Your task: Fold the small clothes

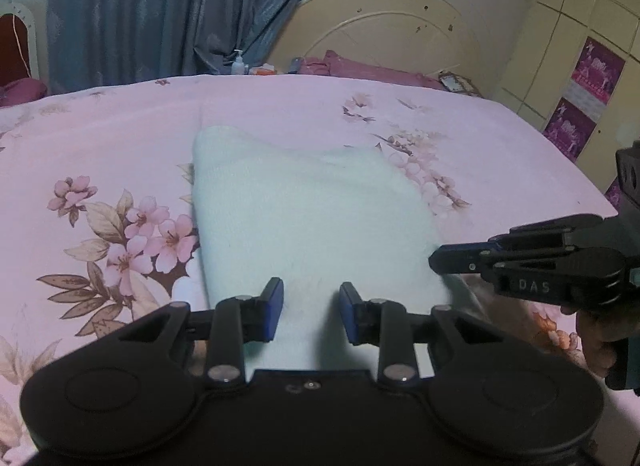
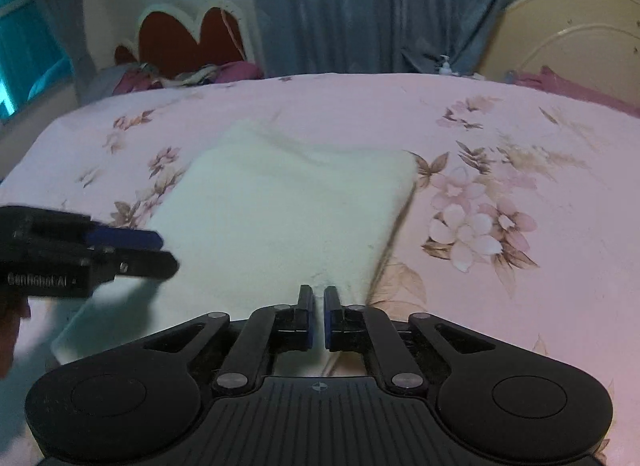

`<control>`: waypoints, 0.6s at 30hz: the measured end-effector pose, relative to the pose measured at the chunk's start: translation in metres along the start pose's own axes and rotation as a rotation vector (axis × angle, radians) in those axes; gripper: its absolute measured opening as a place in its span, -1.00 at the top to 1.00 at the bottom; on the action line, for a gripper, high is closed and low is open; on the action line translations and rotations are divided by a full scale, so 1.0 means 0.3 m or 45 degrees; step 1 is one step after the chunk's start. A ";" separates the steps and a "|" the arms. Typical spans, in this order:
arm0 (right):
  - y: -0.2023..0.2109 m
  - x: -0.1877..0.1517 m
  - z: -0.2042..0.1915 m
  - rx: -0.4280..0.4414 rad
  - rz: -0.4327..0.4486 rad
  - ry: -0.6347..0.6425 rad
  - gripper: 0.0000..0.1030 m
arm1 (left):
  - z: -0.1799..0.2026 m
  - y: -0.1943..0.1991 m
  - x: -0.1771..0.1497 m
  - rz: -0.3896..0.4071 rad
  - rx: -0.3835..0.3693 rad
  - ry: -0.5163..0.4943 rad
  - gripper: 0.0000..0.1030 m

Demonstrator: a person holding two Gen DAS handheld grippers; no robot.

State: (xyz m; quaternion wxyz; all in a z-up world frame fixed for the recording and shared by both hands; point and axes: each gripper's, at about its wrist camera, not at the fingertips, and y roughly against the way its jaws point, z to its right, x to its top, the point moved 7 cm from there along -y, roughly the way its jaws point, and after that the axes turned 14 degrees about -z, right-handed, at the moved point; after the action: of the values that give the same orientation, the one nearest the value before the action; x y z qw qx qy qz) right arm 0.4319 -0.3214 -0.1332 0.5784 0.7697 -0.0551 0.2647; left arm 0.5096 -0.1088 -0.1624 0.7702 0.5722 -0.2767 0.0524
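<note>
My right tongs (image 2: 316,298) are nearly together, w/ a small ridge of the white cloth (image 2: 280,205) pinched between the pads at its near edge, close to the near right corner. My left tongs (image 1: 311,298) are apart, the pads standing on both sides of the cloth's near edge, not gripping yet. In the left view the right tongs come from the side and touch the same near edge.

The cloth is a small white knit piece, lying mostly flat on the bed (image 1: 100,125), approx. in the middle of the floral sheet. Its far edge is a bit wavy, one far corner raised.

I judge the step is to take the near edge w/ both tongs and carry it over to the far edge. To do it well, I should close the left tongs on the edge at same depth as the right, lift both together, keep the edge straight, and lay it down w/o dragging.
</note>
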 end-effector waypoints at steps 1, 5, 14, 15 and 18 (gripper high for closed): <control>0.010 -0.001 -0.007 -0.014 -0.001 0.011 0.95 | 0.007 0.020 -0.008 0.009 -0.001 0.001 0.43; 0.093 -0.013 -0.072 0.022 0.042 0.061 0.94 | 0.023 0.087 -0.092 0.011 0.022 0.010 0.43; 0.040 -0.203 -0.142 -0.033 -0.115 0.147 0.95 | 0.024 0.068 -0.243 -0.088 0.065 0.096 0.46; 0.038 -0.212 -0.134 -0.034 -0.100 0.137 0.95 | 0.024 0.064 -0.241 -0.092 0.069 0.100 0.46; 0.053 -0.213 -0.120 -0.047 -0.095 0.078 0.95 | 0.034 0.065 -0.239 -0.097 0.097 0.082 0.46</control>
State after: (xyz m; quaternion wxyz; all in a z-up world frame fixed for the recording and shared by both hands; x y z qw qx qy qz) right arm 0.3587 -0.3076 -0.1426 0.6034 0.7518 -0.0136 0.2656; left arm 0.4377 -0.0945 -0.1787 0.7579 0.6092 -0.2275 0.0520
